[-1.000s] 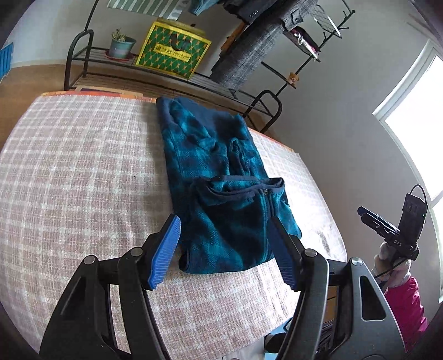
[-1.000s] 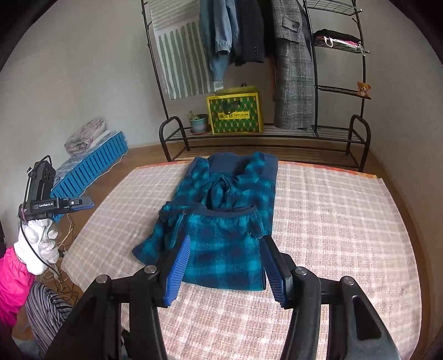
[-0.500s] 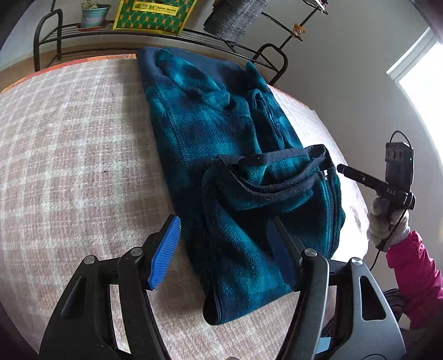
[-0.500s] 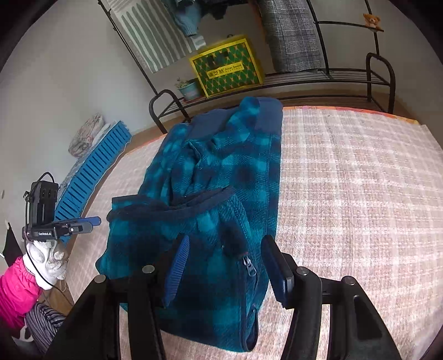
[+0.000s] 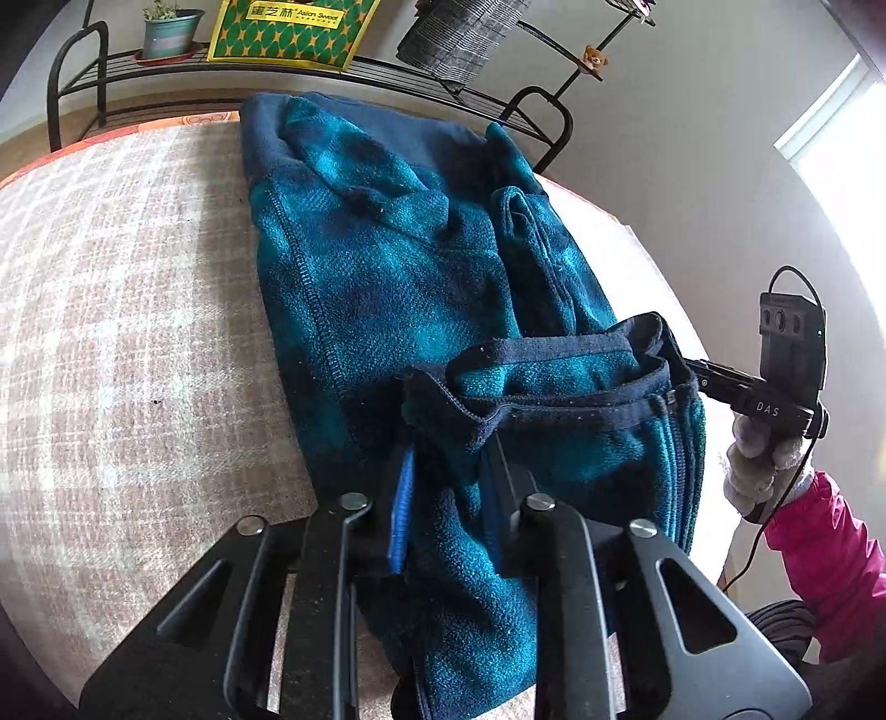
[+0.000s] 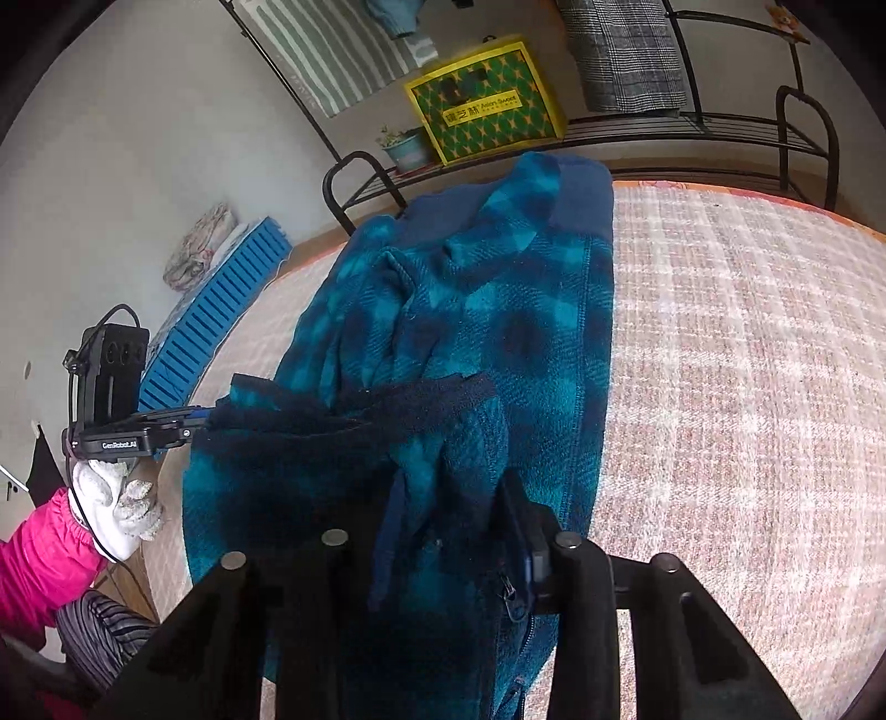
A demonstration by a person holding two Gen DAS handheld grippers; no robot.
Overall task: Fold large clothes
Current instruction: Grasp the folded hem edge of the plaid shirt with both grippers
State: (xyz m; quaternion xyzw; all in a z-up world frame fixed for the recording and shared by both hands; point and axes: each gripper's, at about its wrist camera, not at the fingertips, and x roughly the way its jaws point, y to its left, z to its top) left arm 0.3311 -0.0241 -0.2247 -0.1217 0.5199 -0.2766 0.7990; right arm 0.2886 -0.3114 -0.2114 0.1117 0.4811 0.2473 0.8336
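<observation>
Claws (image 5: 446, 498) newly on fleece (image 5: 398, 288), plaid tabletop (image 5: 127, 332).

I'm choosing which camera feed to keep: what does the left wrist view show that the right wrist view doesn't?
Left wrist only: a bright window.

Right wrist only: a blue slatted crate, the bundle on it, and a striped cloth hanging.

Both: the teal plaid fleece on the checked table cover, each gripper's jaws closed on its near edge, the green box and a potted plant.

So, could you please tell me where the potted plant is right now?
The potted plant stands on the rack's low shelf beyond the table, just left of the green-and-yellow bag in both views.
</observation>
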